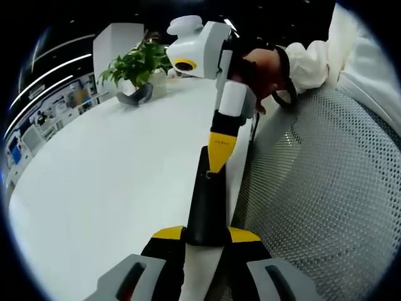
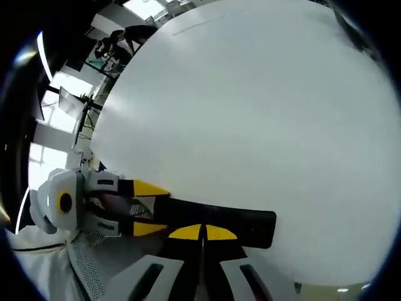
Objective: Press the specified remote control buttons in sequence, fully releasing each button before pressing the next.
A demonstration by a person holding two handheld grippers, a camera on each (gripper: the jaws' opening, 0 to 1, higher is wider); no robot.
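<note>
Left gripper view: left gripper (image 1: 207, 241) clamped on near end of black remote (image 1: 205, 204), jaws pinching both sides. Right gripper (image 1: 219, 157) ahead, yellow tips together, pressing remote's far end. White table (image 1: 100, 182) left of jaws, potted plant (image 1: 139, 63) far beyond.

Right gripper view: right gripper (image 2: 202, 233) pinched closed, tips on remote (image 2: 225, 224) lying crosswise. Left gripper (image 2: 147, 207) at left, gripping remote's end.

White sleeve (image 1: 316, 53) with gathered cuff, black strap at wrist. Grippers white-bodied: left gripper (image 1: 207, 238) and right gripper (image 2: 202, 235) with black jaws, yellow tips, grey finger mounts.
</note>
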